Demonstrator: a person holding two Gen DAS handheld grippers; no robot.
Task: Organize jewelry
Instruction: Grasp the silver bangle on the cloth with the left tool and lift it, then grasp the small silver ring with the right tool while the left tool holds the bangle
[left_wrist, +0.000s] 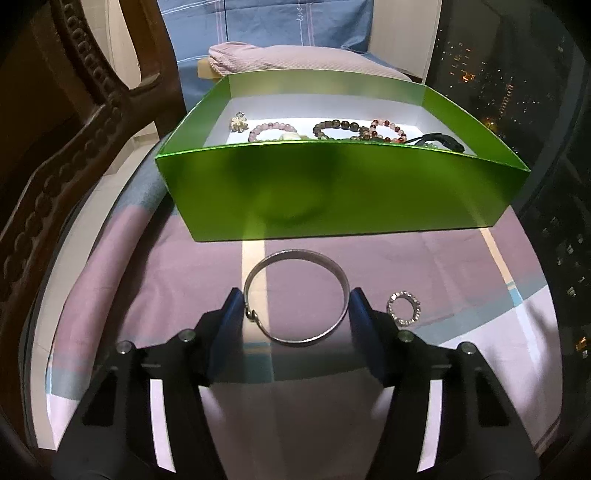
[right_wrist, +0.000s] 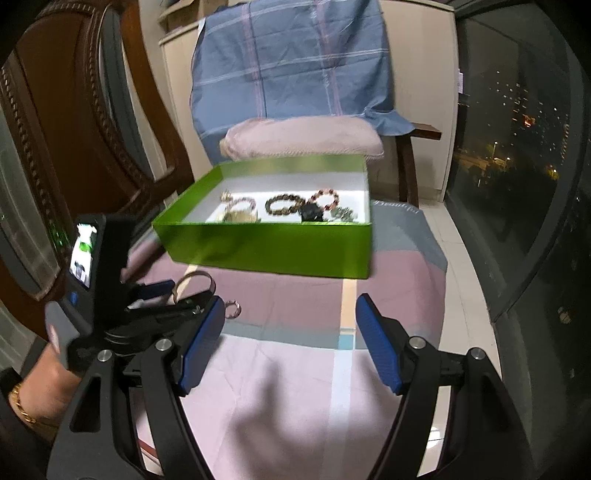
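Note:
A silver bangle (left_wrist: 334, 325) lies on the pink checked cloth, between the blue pads of my left gripper (left_wrist: 295, 314). The jaws stand wide, each pad close to or touching the bangle's sides. A small studded ring (left_wrist: 403, 308) lies just right of the right pad. The green box (left_wrist: 343, 192) behind holds several bead bracelets (left_wrist: 271, 130) and a flower brooch (left_wrist: 238, 122). In the right wrist view my right gripper (right_wrist: 290, 325) is open and empty above the cloth; the left gripper (right_wrist: 162, 295), the bangle (right_wrist: 195, 277), the ring (right_wrist: 233, 308) and the box (right_wrist: 266, 247) show too.
A carved dark wooden chair (left_wrist: 74, 122) stands at the left. A pink cushion (right_wrist: 303, 138) and blue checked fabric (right_wrist: 291, 62) lie behind the box. A dark window (right_wrist: 517, 155) with city lights is on the right. The cloth's right edge drops to a tiled floor (right_wrist: 461, 258).

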